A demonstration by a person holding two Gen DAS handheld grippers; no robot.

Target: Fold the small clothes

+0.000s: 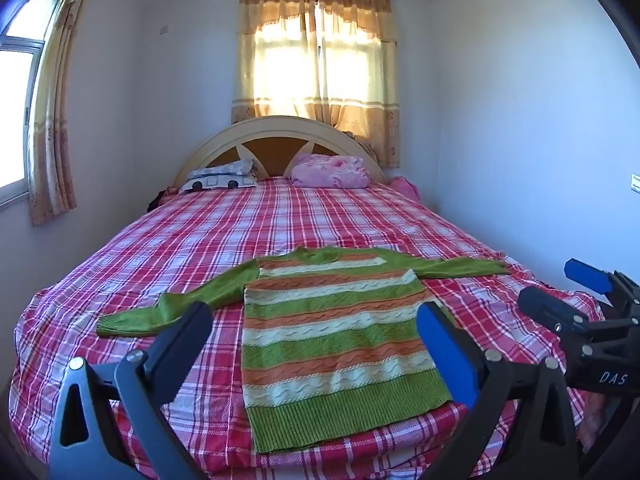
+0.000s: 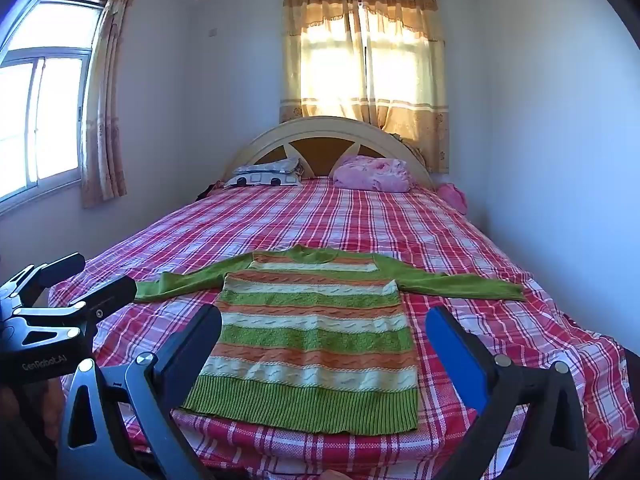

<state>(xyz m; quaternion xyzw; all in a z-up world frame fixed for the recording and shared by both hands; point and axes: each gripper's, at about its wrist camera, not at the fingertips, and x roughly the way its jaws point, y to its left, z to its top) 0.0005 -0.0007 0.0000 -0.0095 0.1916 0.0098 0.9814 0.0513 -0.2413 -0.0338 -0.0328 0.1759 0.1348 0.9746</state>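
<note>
- A sweater point(image 1: 336, 344) striped green, orange and cream lies flat on the bed point(image 1: 320, 216), close to the foot edge and about midway across it.
- Its green hem runs along the foot edge; its collar points toward the headboard point(image 1: 280, 140).
- Both green sleeves are spread out sideways: the left sleeve point(image 1: 176, 308) reaches toward the bed's left edge, the right sleeve point(image 1: 460, 268) toward the right edge.
- The bed carries a red, pink and white checked sheet point(image 2: 360, 216).
- The left gripper point(image 1: 314, 320) hovers over the foot edge with its jaws wide apart and nothing between them; the sweater's body shows in the gap below.
- The right gripper point(image 2: 324, 328) hangs just beside it, likewise spread wide and empty, above the sweater's hem.
- Neither gripper touches the sweater.
- At the head edge, a patterned pillow point(image 1: 224, 176) lies on the left and a pink blanket point(image 1: 332, 170) is bundled on the right.
- A curtain point(image 1: 316, 60) covers the window behind the headboard; another window point(image 2: 40, 120) is in the left wall.
</note>
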